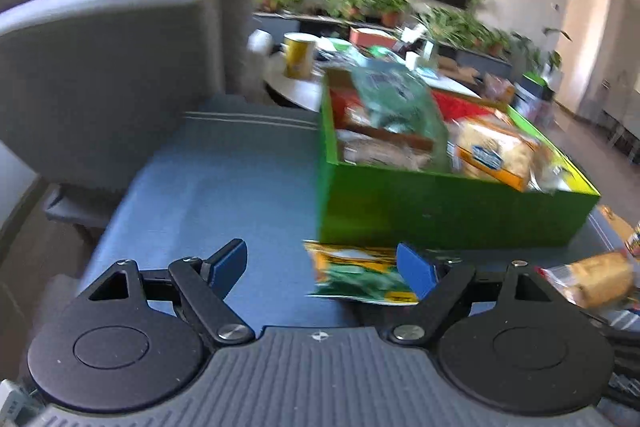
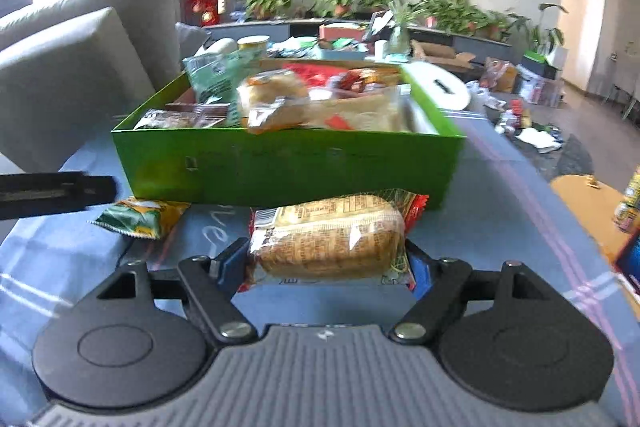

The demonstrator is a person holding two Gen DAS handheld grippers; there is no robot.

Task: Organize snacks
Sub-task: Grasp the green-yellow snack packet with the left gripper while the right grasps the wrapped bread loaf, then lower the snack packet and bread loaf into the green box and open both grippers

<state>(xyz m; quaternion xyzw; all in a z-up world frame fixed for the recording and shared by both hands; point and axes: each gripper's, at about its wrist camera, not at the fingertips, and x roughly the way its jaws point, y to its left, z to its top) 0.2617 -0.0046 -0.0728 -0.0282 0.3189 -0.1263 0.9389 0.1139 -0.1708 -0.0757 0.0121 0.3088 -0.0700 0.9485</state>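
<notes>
bread in a clear wrapper (image 2: 326, 239) sits between the blue pads of our right hand-held gripper (image 2: 326, 265), and this looks like the pick-up step for the next snack. the jaws stand wide on either side of the loaf, close to its ends, but we cannot tell whether they press it yet; the packet appears to rest on the blue cloth (image 2: 500, 187) just in front of the green box (image 2: 288, 163). the surface looks like a cushioned seat, with grey back cushions (image 1: 112, 75) behind it, not a counter.

our left hand-held gripper (image 1: 320, 267) is wide open and holds nothing. a green and yellow snack packet (image 1: 356, 275) lies on the cloth just beside its right pad (image 1: 416, 271), near the box's front wall, more off to one side than centred in the gap.

the box is already heaped with wrapped breads and packets, a green bag (image 1: 396, 95) standing tallest among them. we judge the task well along, with these two loose items in front still to go in, and a few more things lying off to the right.

next, we would close the right jaws gently on the loaf, since it is soft and will squash, lift it over the box's front wall and find a spot on the pile where it will not slide off. the left would need to shift sideways to centre on its packet.
</notes>
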